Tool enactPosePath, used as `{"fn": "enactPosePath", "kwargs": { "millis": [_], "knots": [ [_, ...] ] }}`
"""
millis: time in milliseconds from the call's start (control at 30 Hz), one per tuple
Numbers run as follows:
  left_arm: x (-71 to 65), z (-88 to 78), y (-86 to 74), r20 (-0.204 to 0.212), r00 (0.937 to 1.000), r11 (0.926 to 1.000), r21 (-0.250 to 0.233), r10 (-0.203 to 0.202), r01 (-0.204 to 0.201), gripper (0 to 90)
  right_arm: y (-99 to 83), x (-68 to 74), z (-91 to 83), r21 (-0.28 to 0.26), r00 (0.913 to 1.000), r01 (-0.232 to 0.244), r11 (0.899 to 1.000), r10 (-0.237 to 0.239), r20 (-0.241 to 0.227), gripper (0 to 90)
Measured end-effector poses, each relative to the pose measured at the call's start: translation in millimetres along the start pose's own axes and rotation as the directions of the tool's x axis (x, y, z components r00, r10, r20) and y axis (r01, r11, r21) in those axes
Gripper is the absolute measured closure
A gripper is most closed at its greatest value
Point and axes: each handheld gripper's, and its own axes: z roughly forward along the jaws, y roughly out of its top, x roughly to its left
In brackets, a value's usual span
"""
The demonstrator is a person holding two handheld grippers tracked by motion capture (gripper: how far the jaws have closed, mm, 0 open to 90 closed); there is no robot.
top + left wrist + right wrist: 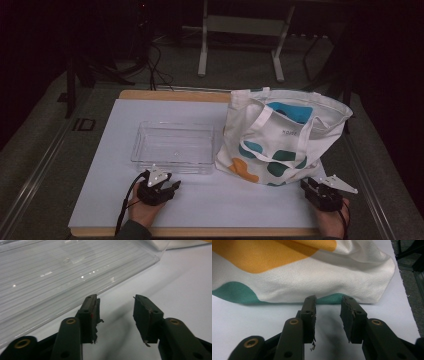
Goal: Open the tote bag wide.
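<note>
Nearest the front edge of the white board [100, 200], toward its left corner, the left gripper [172, 188] rests in a hand; its jaws stand partly apart with nothing between them, just short of the clear tray [172, 147]. That tray lies left of the board's middle, its near wall close to the jaw tips. Right of it, reaching the back edge, the tote [280, 135] stands open, white with teal and orange patches, a blue thing inside. At the front right corner the right gripper [306, 186] points at the tote's base, jaws partly apart, holding nothing, not touching the cloth.
</note>
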Motion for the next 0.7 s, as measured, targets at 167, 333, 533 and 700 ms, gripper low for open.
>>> {"fn": "enactPosePath", "kwargs": {
  "millis": [167, 333, 533, 700],
  "knots": [
    [-0.5, -0.3, -0.1, 0.007, 0.9999, 0.9999, -0.006, 0.01, -0.01, 57.9, -0.1, -1.2, -0.4, -0.003, 1.0, -0.006, 1.0, 0.006, -0.005, 64.4],
    [-0.4, -1.2, -0.3, 0.018, 0.9998, 0.9999, -0.013, 0.01, -0.01, 58.1, 0.2, -1.1, -0.2, 0.0, 0.9999, -0.011, 1.0, 0.011, 0.006, 64.3],
    [-1.7, -2.5, -0.4, 0.024, 0.9992, 0.9992, -0.024, 0.034, -0.033, 62.5, 2.2, 1.1, 0.2, 0.014, 0.9998, 0.018, 1.0, -0.018, -0.002, 68.3],
    [-2.0, -3.2, 0.1, 0.054, 0.9981, 0.9992, -0.031, 0.028, -0.027, 66.7, 3.0, -0.4, -8.7, -0.005, 0.9999, -0.003, 1.0, 0.003, -0.015, 69.1]
  ]
}}
